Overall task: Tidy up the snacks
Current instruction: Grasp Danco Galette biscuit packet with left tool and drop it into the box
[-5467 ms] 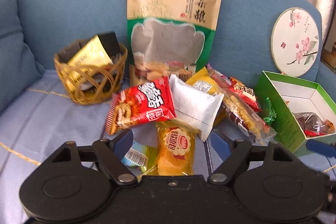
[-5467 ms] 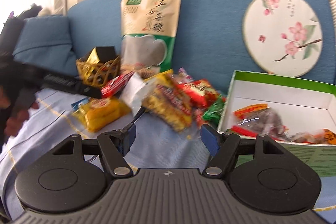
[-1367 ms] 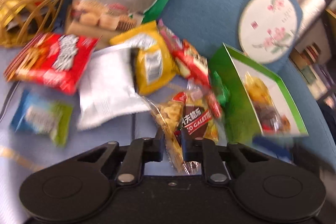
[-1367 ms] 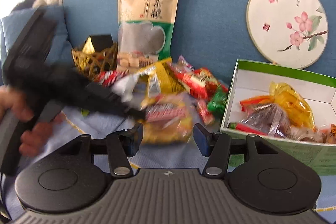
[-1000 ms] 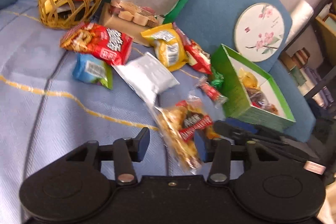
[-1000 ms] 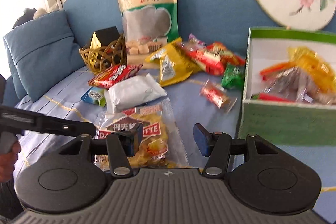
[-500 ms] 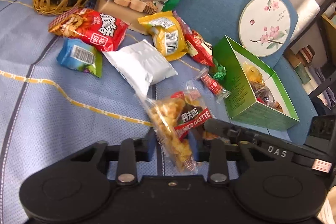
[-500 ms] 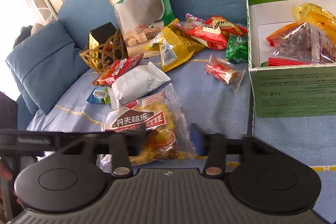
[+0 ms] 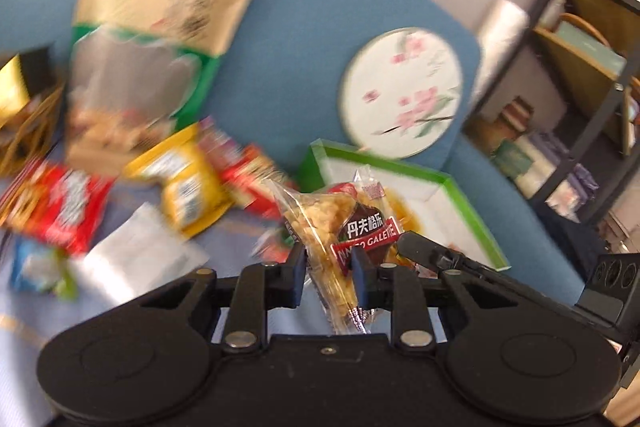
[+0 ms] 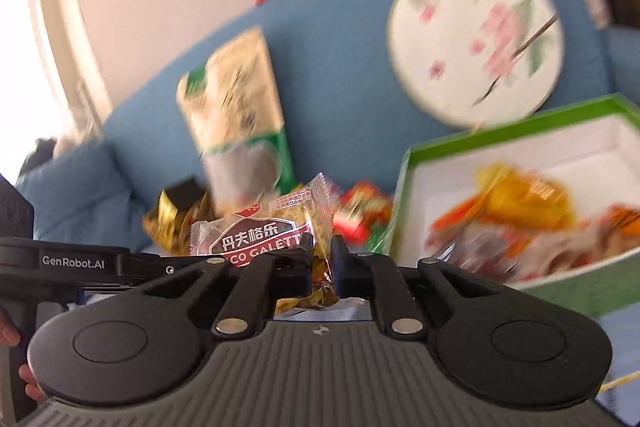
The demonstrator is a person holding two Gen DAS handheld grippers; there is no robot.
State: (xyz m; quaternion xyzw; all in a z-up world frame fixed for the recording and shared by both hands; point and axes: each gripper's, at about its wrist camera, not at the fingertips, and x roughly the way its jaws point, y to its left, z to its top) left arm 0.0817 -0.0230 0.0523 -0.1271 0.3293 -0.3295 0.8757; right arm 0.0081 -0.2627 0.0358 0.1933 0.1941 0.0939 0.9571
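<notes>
Clear galette packet (image 9: 344,227) is held up off the sofa seat (image 9: 132,311) by both tools: left gripper (image 9: 328,267) has its jaws closing onto the packet's lower end, right gripper (image 10: 320,263) is clamped tight on a side edge, and the packet's bottom seal is hidden behind the tool bodies in both views. Left view alone shows the loose pile, red bag (image 9: 56,203), yellow bag (image 9: 184,183), white packet (image 9: 136,251), all motion-blurred, plus a shelf unit (image 9: 580,99) at right; right view alone shows inside the green box (image 10: 516,147), its contents (image 10: 528,211) smeared, far corner cut off. Box stands just right of the packet, round fan (image 10: 476,39) leaning on the backrest behind it, bare seat in front of the pile.
</notes>
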